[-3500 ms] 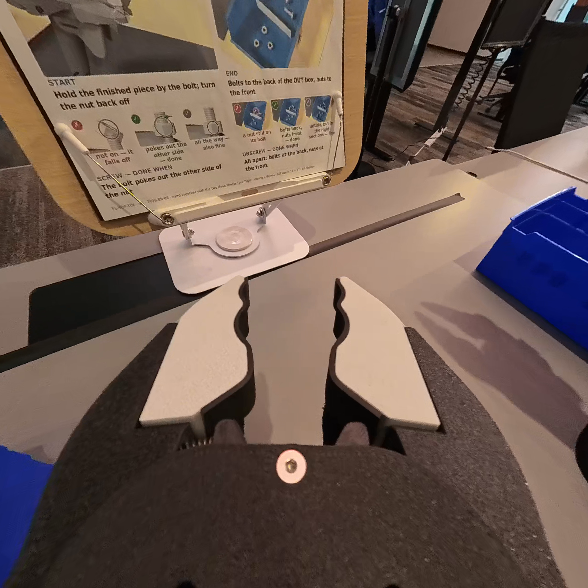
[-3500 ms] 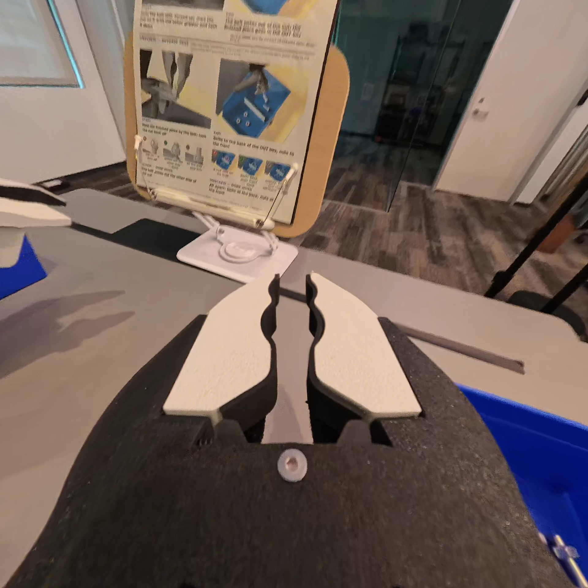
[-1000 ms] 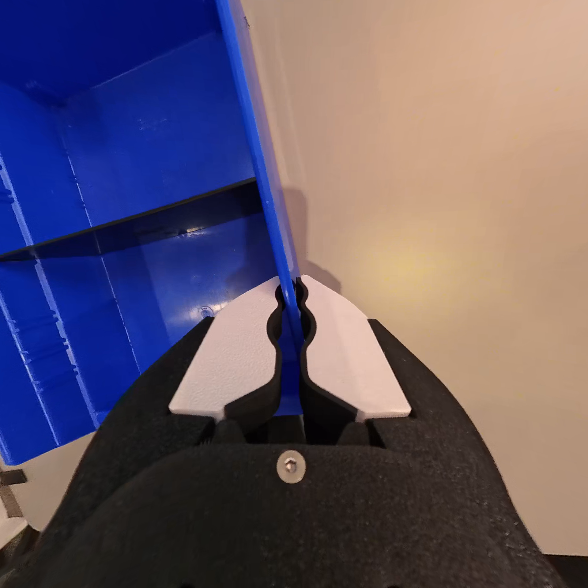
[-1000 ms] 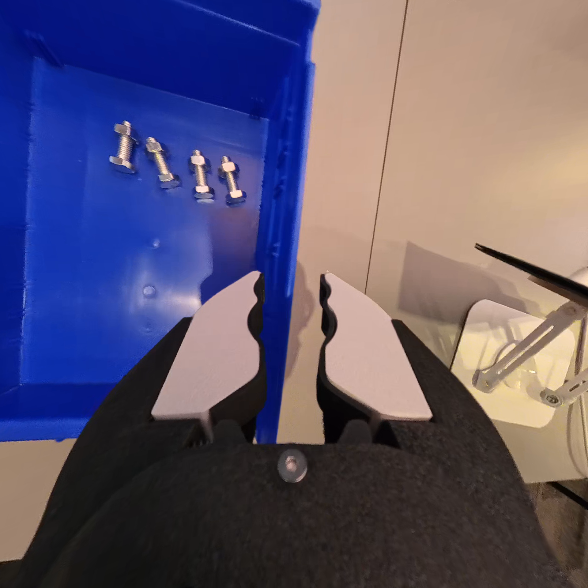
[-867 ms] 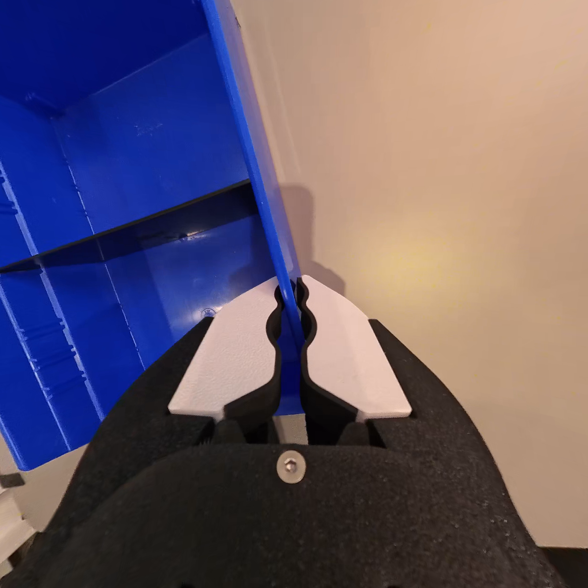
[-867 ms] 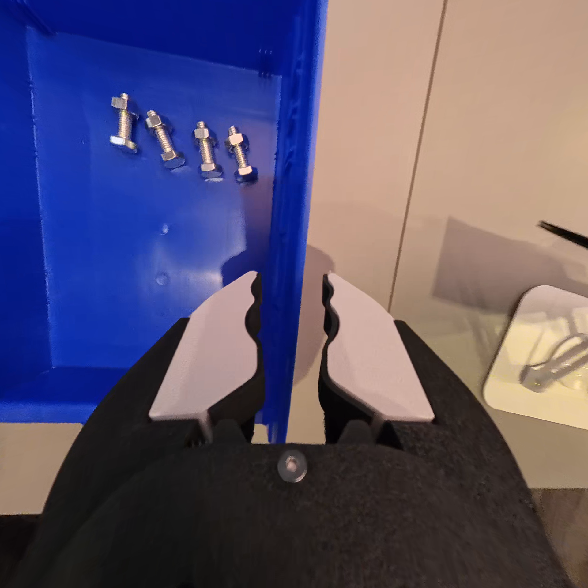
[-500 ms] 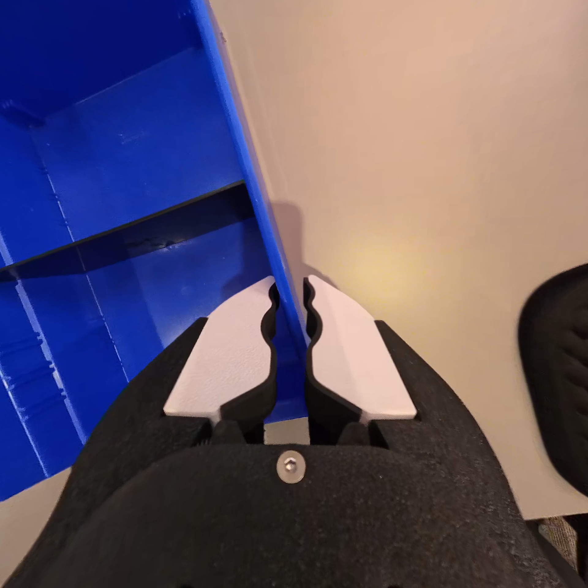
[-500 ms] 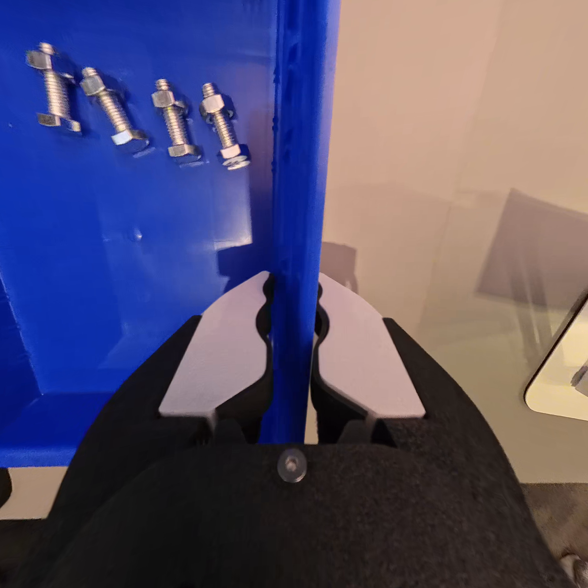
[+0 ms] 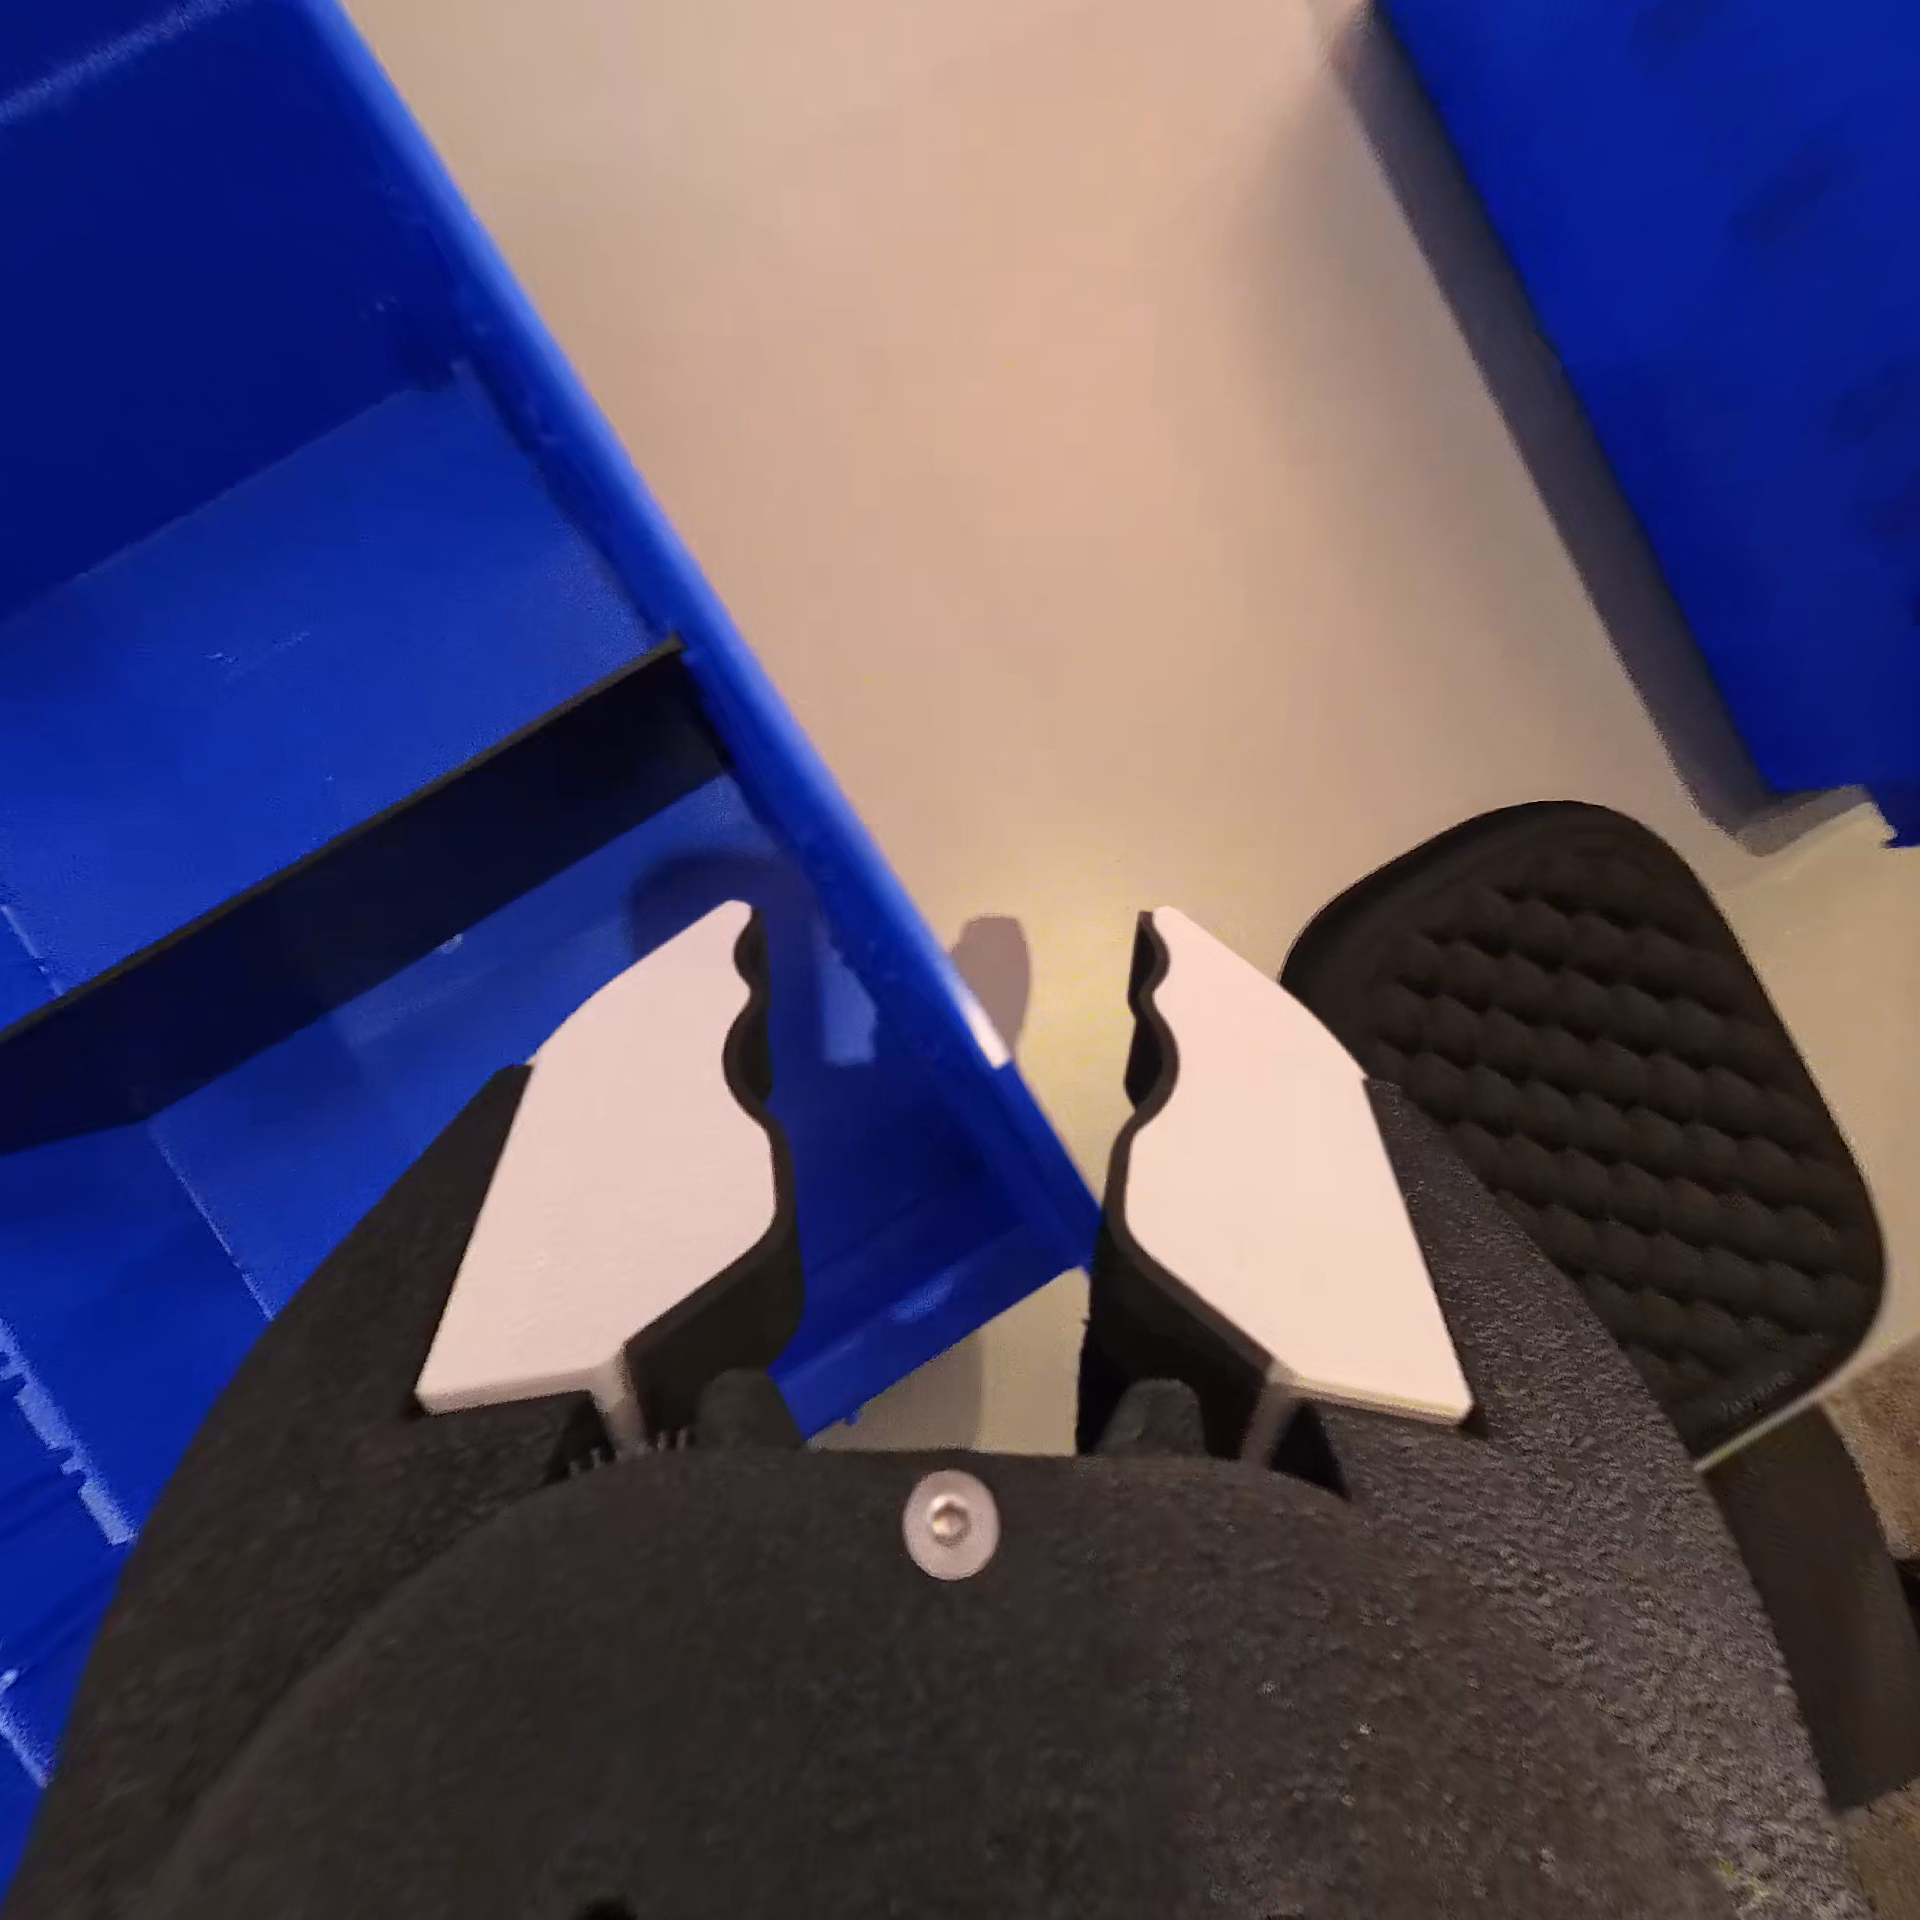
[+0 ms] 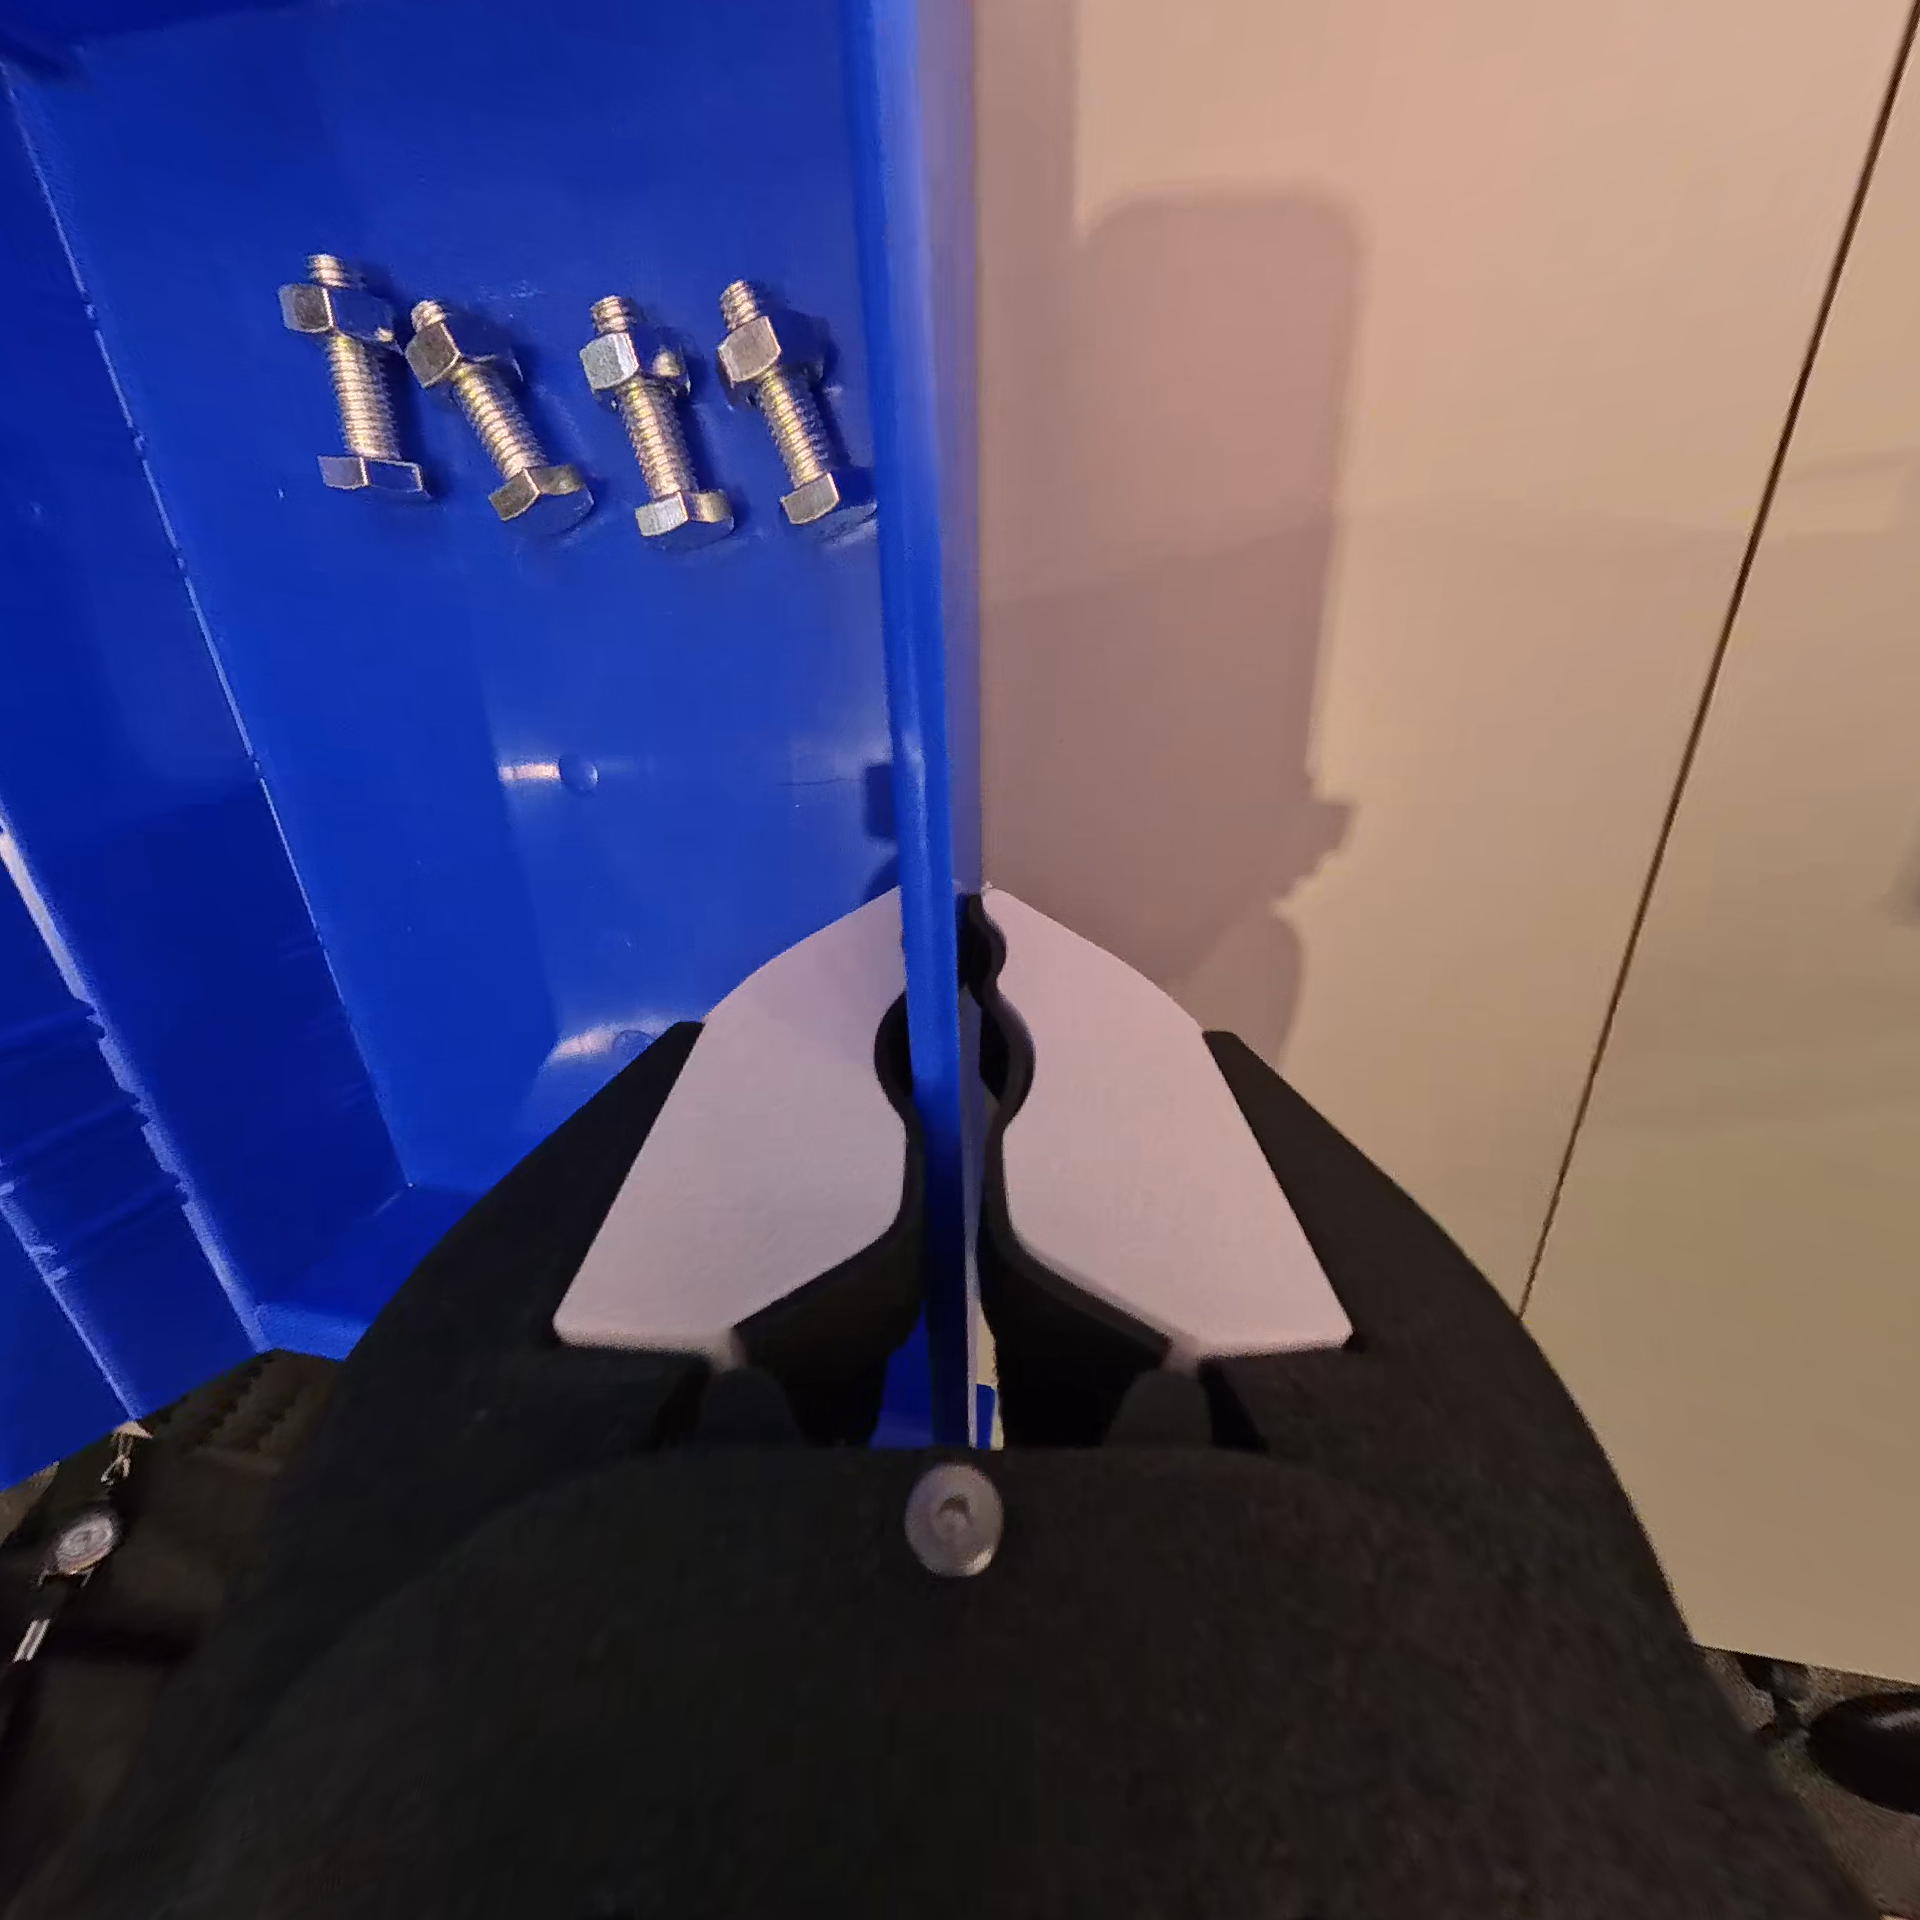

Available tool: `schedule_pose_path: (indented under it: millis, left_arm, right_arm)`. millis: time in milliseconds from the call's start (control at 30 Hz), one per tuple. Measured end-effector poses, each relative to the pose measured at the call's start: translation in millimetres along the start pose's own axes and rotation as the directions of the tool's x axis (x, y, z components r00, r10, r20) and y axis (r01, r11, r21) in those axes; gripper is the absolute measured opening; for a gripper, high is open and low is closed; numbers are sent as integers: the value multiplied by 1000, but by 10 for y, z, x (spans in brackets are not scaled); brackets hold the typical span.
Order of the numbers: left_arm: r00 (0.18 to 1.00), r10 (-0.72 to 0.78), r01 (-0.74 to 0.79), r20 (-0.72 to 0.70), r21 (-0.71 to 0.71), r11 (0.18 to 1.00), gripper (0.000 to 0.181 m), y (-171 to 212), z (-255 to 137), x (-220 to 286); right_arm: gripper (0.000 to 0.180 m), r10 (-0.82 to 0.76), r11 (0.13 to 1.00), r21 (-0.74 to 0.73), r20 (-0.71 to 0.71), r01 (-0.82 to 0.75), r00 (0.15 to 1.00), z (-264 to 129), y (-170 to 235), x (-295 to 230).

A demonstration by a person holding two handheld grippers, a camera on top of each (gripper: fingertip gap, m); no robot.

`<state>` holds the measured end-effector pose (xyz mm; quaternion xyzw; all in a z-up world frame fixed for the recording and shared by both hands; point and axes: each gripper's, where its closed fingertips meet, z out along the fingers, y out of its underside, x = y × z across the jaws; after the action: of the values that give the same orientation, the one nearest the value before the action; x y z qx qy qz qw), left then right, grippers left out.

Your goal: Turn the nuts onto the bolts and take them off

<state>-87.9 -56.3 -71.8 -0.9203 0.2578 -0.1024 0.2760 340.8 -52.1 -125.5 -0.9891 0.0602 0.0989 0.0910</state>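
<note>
Jaws: our right gripper [image 10: 961,914] clamps the wall of the blue bin [image 10: 914,582] holding four nutted bolts [image 10: 582,400]; our left gripper [image 9: 945,925] gapes astride the divided bin's [image 9: 665,582] wall.

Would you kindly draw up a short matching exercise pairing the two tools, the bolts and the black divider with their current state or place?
Column 1:
1. left tool
2. right tool
3. four bolts with nuts
4. black divider

Column 2:
A. lying in a row on the bin floor
B. open, straddling a blue bin wall
C. spanning the inside of a blue bin
D. shut on a blue bin wall

Pairs: 1-B, 2-D, 3-A, 4-C
</note>
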Motion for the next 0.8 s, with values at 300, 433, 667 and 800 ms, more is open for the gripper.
schedule_pose_path:
  millis: [300, 433, 667, 800]
  left_arm:
    - [991, -131, 129, -7, 200, 971, 61, 165, -792, -866]
    - [979, -205, 198, -6, 278, 940, 59, 375, -1031, -1262]
    - [952, -306, 298, -21, 304, 905, 56, 814, -1160, -1752]
    - [935, -352, 348, -36, 285, 893, 55, 1038, -1119, -1937]
  right_arm:
    - [5, 41, 999, -31, 14, -41, 999, -72, 36, -100]
    - [5, 19, 999, -35, -26, -20, 999, -181, 23, -204]
    - [5, -56, 996, -67, -46, 53, 997, -373, -24, -701]
    - [5, -111, 993, -45, -24, 110, 993, -596, -159, -1179]
